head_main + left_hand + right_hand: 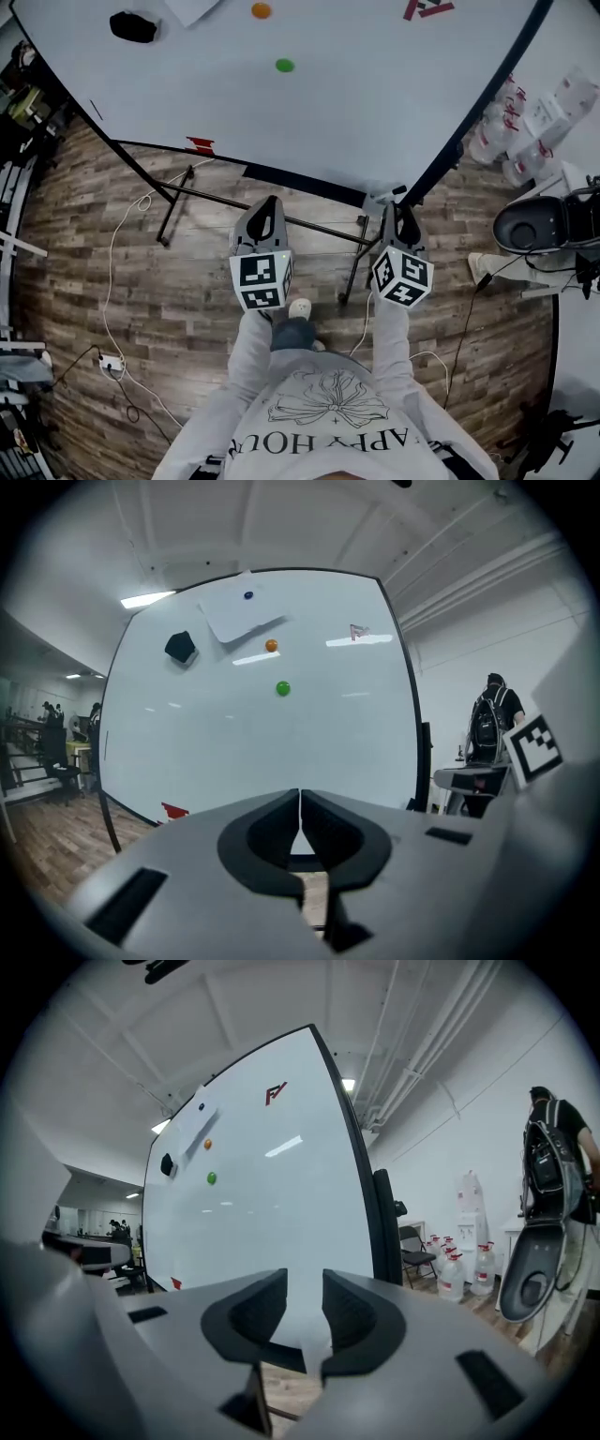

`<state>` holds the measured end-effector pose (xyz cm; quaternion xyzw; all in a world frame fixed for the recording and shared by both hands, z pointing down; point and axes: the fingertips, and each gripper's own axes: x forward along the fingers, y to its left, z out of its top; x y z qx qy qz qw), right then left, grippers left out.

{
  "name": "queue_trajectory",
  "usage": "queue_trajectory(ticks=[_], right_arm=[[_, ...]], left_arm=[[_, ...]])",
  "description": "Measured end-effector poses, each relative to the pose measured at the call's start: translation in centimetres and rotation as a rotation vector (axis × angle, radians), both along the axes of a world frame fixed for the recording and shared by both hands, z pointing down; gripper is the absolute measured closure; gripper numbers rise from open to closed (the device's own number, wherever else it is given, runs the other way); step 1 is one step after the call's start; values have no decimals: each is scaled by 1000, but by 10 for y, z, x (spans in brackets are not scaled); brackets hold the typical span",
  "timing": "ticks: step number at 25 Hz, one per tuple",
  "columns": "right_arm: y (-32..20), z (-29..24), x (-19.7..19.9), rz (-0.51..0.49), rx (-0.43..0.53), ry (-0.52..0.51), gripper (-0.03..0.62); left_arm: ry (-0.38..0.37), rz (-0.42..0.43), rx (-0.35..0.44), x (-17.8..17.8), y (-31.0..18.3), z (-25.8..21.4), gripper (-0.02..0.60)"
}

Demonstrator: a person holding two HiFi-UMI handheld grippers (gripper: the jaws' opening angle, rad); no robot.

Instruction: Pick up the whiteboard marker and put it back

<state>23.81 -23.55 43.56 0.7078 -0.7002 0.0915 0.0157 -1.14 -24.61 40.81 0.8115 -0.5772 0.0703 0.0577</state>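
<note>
left tongs [269, 202]: the jaws are pressing together tip to tip, gripping nothing.
right tongs [401, 208]: the jaws are standing narrowly apart and holding nothing; only board is showing through the gap.
floor [187, 281]: wood planks are running under both tongs.
cable [114, 246]: white, trailing over the floor left of the left tongs.
stand [309, 227]: dark bars are crossing just ahead of the tongs.
whiteboard [375, 103]: standing ahead of both tongs, its dark right edge coming down before the right tongs.
red piece [200, 144]: sitting at the board's lower edge, ahead and left of the left tongs.
jugs [511, 122]: standing ahead and right of the right tongs.
green magnet [284, 66]: sticking to the board well ahead of the left tongs.
orange magnet [261, 10]: sticking beyond the green one.
eraser [133, 26]: black, clinging far ahead and left.
marker: I cannot tell where it is lying; neither tongs is carrying it.
</note>
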Motion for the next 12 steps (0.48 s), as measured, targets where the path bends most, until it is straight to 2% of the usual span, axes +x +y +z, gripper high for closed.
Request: queue_trajectory(ticks=[12], right_arm=[[-60, 32, 35, 144, -81, 4, 465]], left_arm=[[-3, 86, -48, 19, -86, 21, 572]])
